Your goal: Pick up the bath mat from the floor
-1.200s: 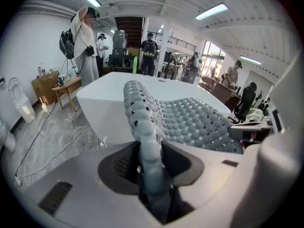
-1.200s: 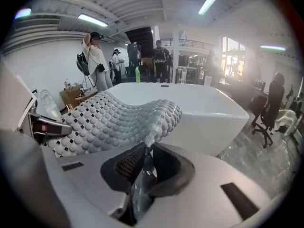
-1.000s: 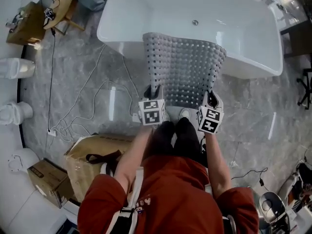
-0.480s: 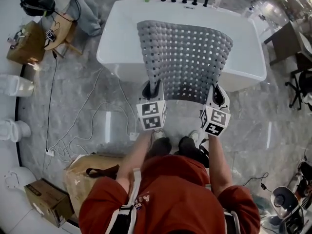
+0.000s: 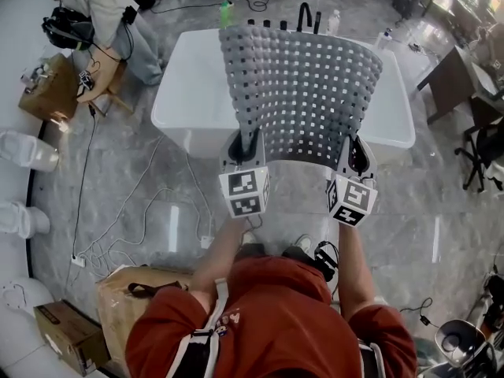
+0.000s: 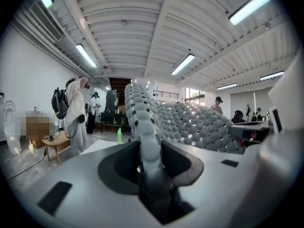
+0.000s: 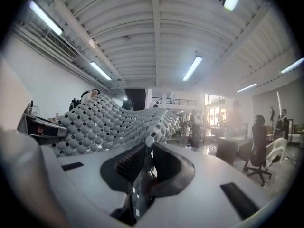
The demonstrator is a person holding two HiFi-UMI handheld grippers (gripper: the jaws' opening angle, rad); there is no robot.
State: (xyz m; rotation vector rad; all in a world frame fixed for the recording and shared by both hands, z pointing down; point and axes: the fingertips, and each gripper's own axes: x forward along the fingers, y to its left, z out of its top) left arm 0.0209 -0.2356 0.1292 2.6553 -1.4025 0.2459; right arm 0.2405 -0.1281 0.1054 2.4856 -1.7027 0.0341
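1. Grey marble floor (image 5: 441, 211) w/ a white bathtub (image 5: 183, 93) ahead of the person. Loose cables (image 5: 83, 183) and a cardboard box (image 5: 118, 313) lie at left in head view.
2. Bath mat (image 5: 303, 85): grey, knobbly, w/ square holes. It's up off the floor, spread betw. the 2 grippers, and covers much of the tub in head view.
3. Left gripper (image 6: 151, 163): jaws clenched on the mat's near left corner. The mat edge rises from betw. the pads.
4. Right gripper (image 7: 142, 167): jaws nipped almost together on the near right corner, w/ the thin mat edge pinched betw. them.
5. Green bottle (image 5: 226, 10) and black faucet (image 5: 303, 16) stand at the tub's far end.
6. Person in white (image 6: 76, 115) stands at left in the left gripper view, beside a low wooden table (image 6: 56, 144).
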